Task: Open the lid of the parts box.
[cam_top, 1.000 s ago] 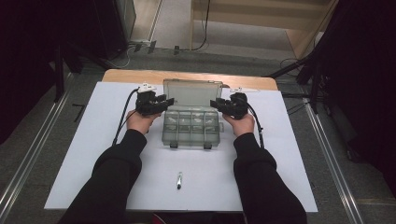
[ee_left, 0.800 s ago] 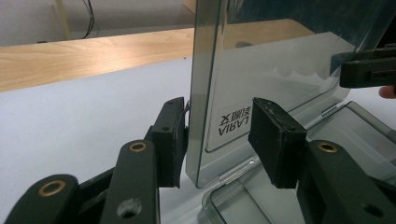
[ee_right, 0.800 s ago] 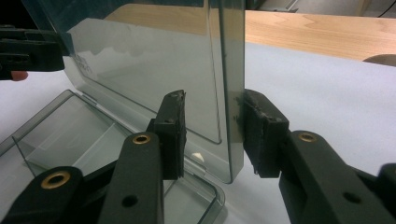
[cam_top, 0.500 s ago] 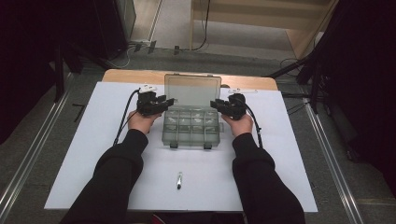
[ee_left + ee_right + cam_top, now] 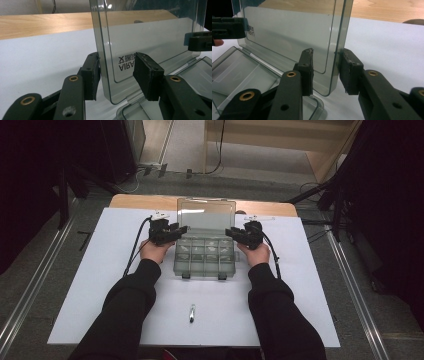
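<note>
Holding a box lid upright from both sides

Standing near the far edge of the white table sheet (image 5: 100, 285), a clear grey plastic compartment box (image 5: 205, 257) has its lid (image 5: 150, 37) raised. The left gripper (image 5: 117, 75) and right gripper (image 5: 325, 72) each straddle one side edge of the lid, jaws part-open; the right's have just been closing.

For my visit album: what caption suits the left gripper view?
Left gripper straddling the side edge of the clear box's raised lid, one pad touching it, the other apart, over a white table.
</note>
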The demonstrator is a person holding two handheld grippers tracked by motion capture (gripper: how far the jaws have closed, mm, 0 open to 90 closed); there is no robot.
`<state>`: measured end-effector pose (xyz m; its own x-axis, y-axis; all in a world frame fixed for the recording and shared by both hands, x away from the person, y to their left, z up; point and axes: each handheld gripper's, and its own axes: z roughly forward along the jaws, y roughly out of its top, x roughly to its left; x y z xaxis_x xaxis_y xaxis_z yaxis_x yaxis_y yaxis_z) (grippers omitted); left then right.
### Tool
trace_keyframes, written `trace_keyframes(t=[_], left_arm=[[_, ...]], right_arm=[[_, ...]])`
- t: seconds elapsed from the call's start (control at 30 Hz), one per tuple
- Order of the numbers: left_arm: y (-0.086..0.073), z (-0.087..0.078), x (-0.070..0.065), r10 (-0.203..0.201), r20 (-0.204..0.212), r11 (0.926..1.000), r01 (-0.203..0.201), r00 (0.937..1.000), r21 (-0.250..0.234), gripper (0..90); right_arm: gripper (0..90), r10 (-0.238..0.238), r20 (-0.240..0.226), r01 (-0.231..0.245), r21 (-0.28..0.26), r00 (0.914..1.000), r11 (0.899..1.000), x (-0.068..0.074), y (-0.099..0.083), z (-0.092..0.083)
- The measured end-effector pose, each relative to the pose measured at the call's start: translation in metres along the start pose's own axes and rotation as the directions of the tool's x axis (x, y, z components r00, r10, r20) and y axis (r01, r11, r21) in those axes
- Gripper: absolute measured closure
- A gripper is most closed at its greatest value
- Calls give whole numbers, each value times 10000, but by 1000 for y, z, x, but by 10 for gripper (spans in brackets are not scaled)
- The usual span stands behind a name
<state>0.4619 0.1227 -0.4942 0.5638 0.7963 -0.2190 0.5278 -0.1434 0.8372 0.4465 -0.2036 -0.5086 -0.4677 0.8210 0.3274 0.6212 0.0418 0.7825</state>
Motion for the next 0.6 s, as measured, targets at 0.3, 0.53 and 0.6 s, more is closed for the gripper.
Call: trace_keyframes(t=[0.3,0.53,0.6], left_arm=[[-4,5,1,5,-112,9999,-3,9999,136,550],[-7,8,3,-35,34,9994,34,10000,358,508],[-8,9,3,82,-5,9989,-82,10000,462,507]], right_arm=[[632,169,30,-170,166,9999,9997,-1,-2,4],[605,241,37,-242,360,9997,9991,-2,-5,7],[601,343,1,-343,388,9994,9987,-2,-5,8]])
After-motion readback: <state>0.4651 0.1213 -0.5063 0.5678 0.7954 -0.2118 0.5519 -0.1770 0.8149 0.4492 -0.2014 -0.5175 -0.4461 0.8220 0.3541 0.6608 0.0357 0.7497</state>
